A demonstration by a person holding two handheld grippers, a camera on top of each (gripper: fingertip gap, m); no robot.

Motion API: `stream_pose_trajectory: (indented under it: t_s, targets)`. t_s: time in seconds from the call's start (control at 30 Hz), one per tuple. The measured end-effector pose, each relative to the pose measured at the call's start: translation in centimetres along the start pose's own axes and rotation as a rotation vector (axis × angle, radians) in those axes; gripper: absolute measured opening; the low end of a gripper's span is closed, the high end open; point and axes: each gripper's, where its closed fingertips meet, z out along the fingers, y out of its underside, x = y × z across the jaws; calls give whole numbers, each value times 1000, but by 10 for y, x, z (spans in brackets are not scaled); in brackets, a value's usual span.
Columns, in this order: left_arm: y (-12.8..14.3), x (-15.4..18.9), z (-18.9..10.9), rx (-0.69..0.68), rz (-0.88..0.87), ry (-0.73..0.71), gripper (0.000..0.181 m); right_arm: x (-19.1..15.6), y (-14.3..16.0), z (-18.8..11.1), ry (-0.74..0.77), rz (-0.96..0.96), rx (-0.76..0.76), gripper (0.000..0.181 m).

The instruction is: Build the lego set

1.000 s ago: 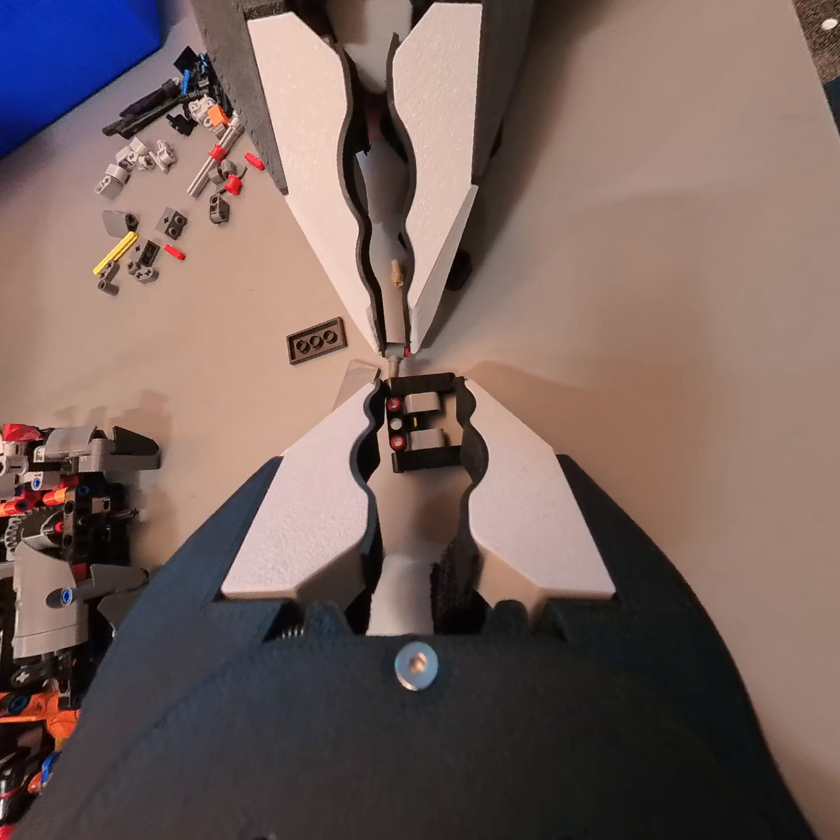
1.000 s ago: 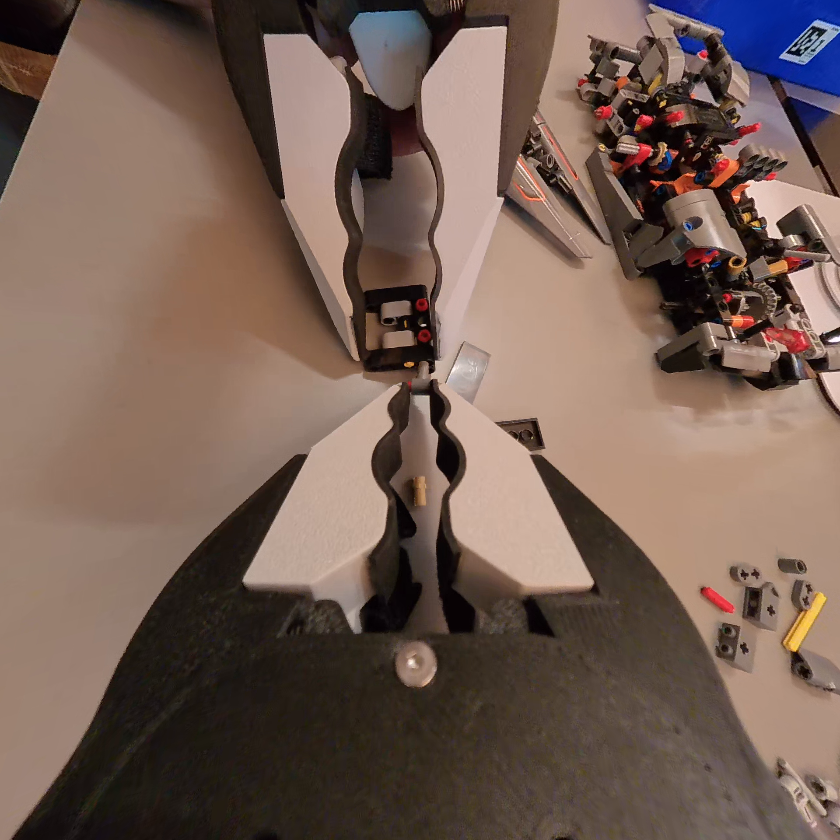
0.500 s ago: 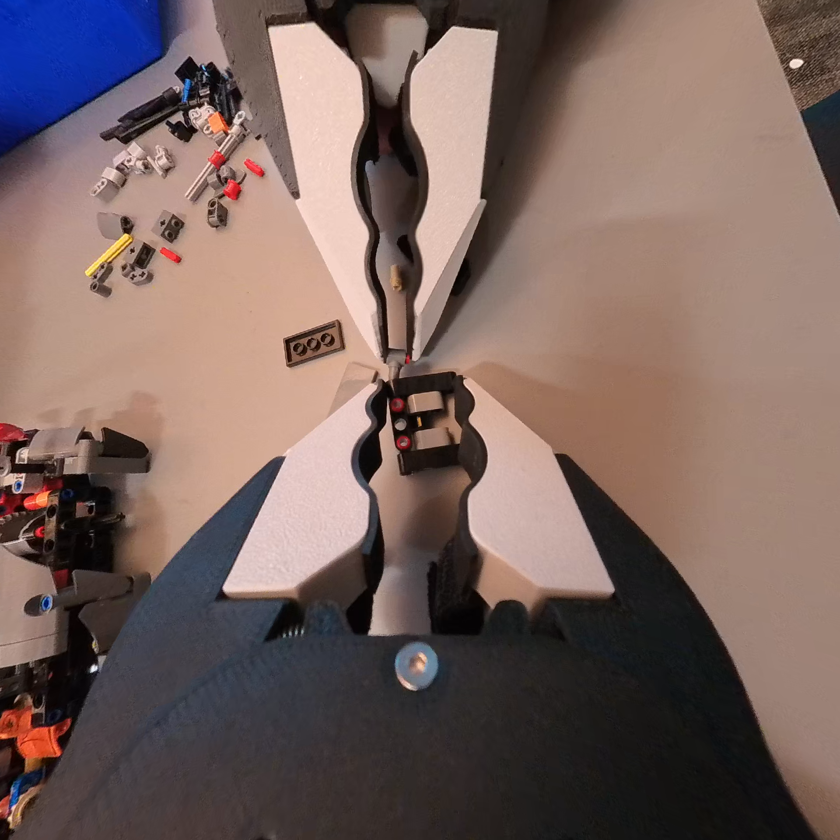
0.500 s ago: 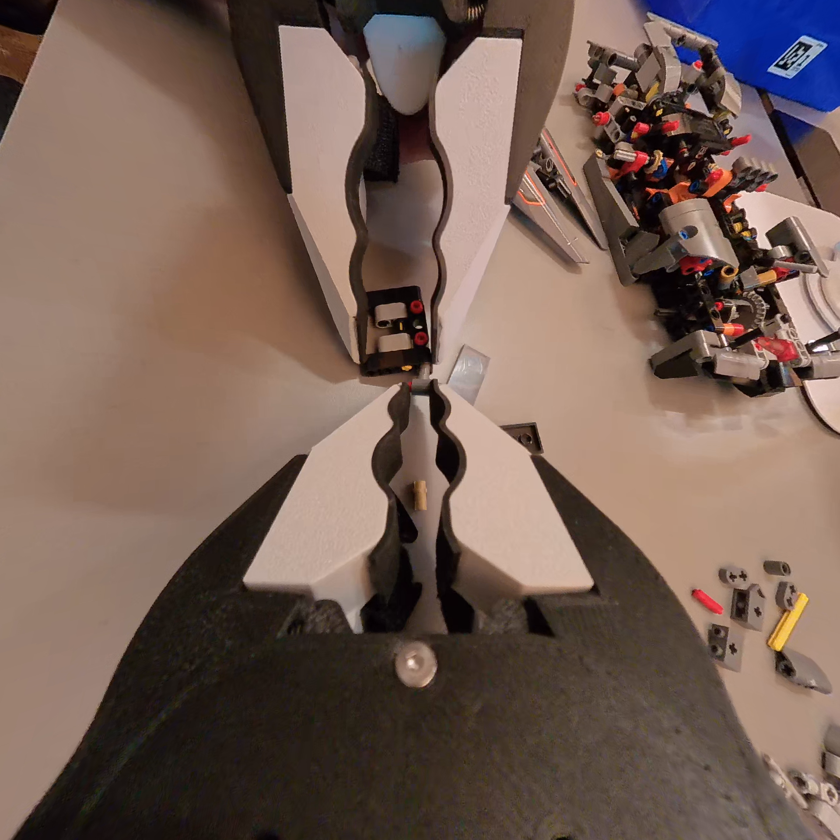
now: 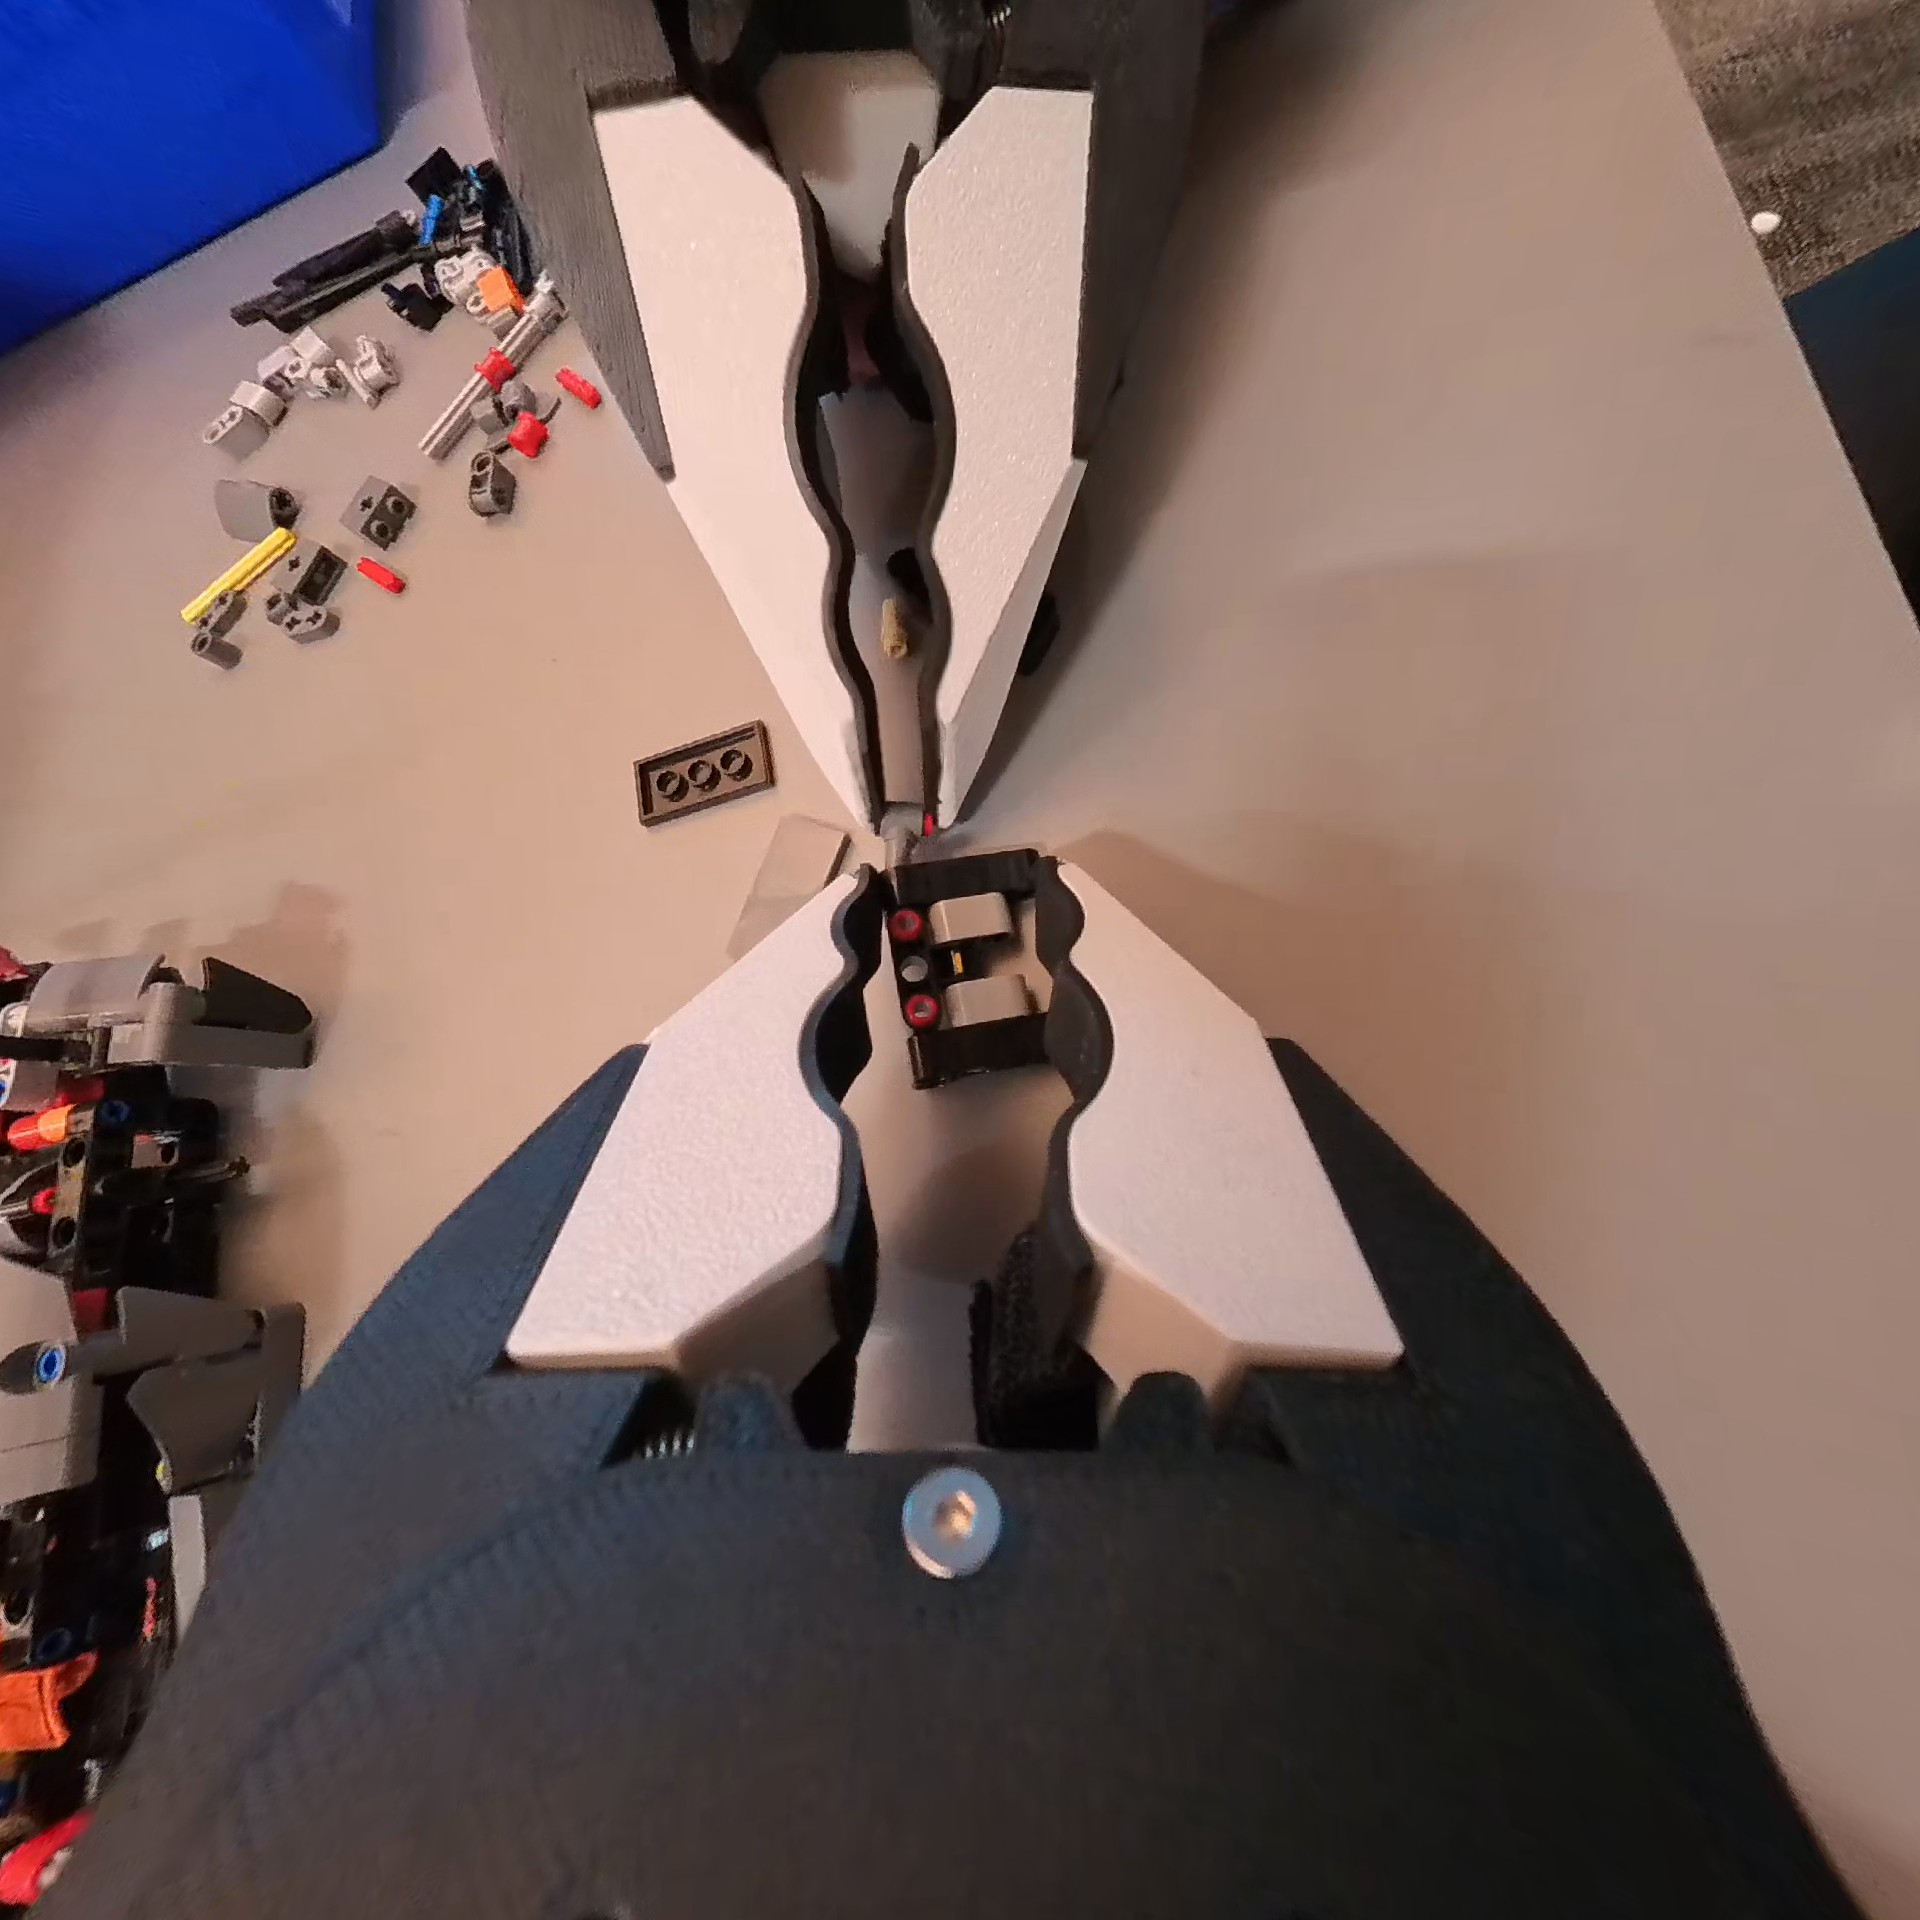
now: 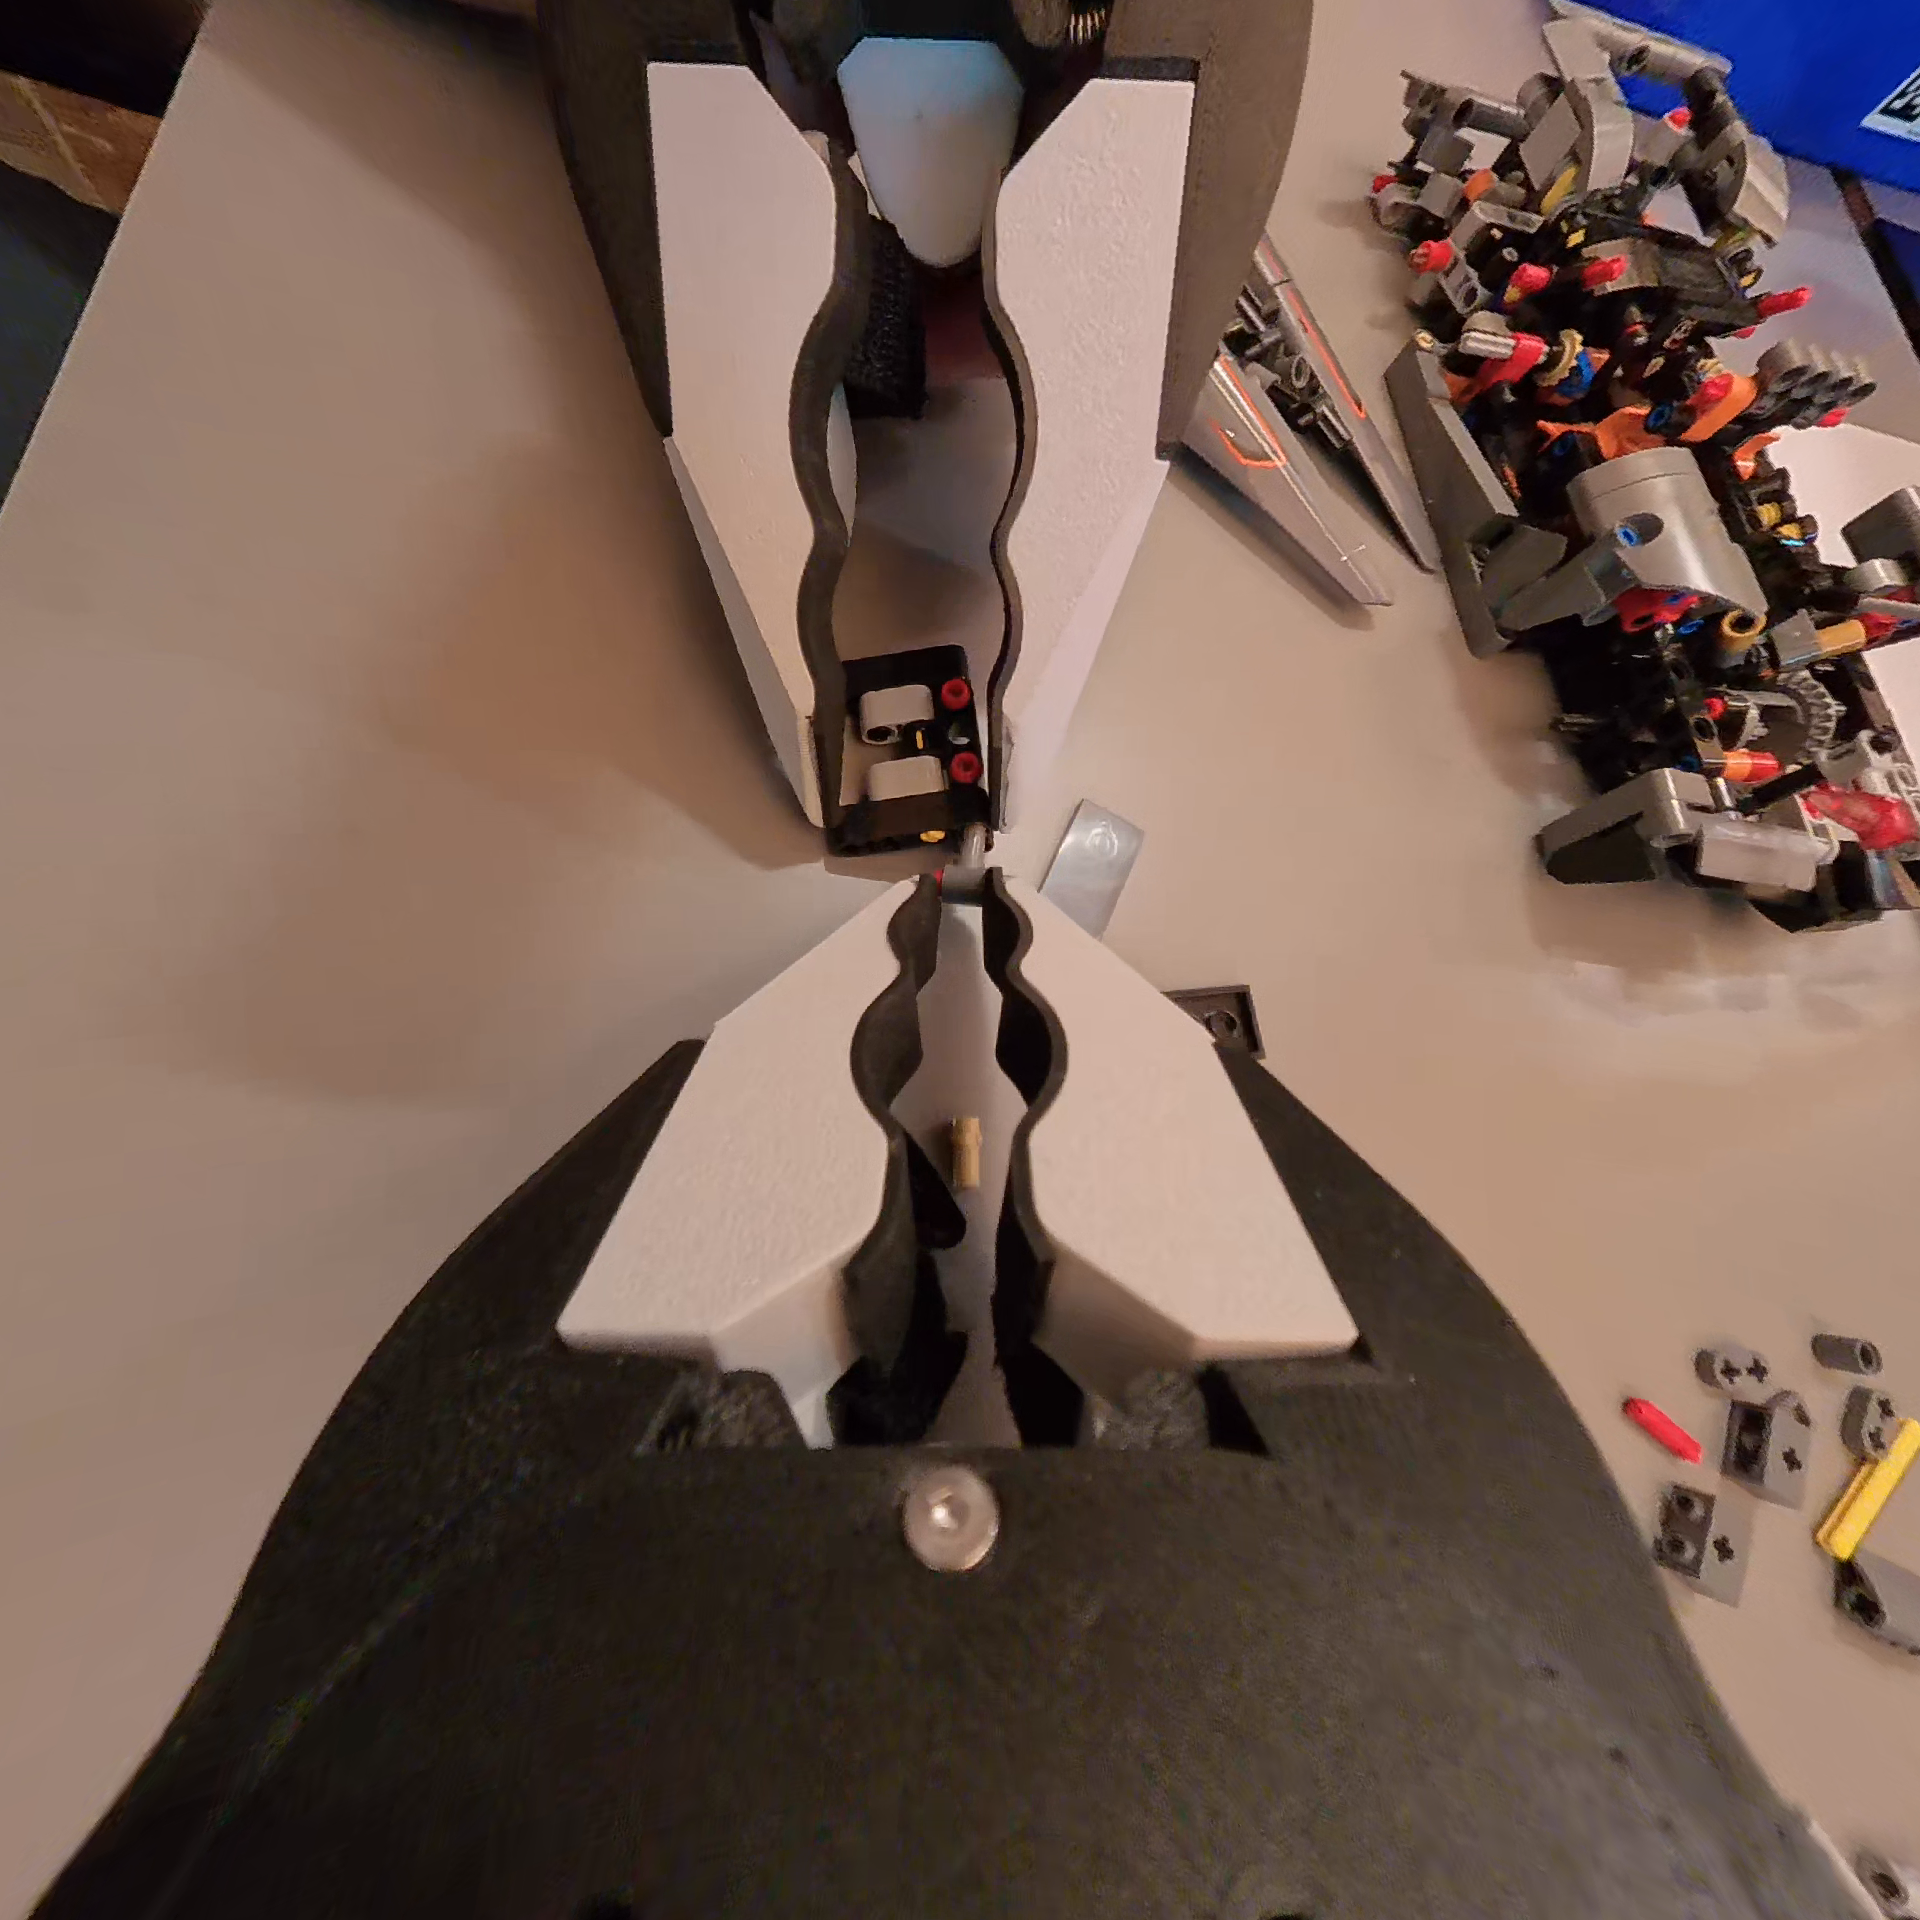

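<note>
Two tools met tip to tip over the counter (image 5: pixel 1455 727).
A black subassembly (image 5: pixel 966 971) is clamped by the left tool (image 5: pixel 961 971); a small grey connector (image 6: pixel 964 883), seemingly, is pinched by the nearly closed right tool (image 6: pixel 961 896).

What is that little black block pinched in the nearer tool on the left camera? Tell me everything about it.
The small black plastic lego frame is a boxy sub-assembly, held off the beige table between the white jaws of the left gripper. It carries two red pins with a grey one between them on one side, two light grey curved pieces across its middle, and a speck of yellow. Its far end meets a grey pin pinched at the right gripper tips.
</note>
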Motion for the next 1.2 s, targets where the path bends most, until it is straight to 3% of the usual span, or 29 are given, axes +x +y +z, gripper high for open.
stream_pose_trajectory:
  t_s: [0.23,1.2]
  targets:
    - [1,1,-1,7,-2,5,28,-3,2,4,-76,-22,-16,6]
    - [-2,3,1,0,18,13,28,-2,2,3,3,-133,-122,7]
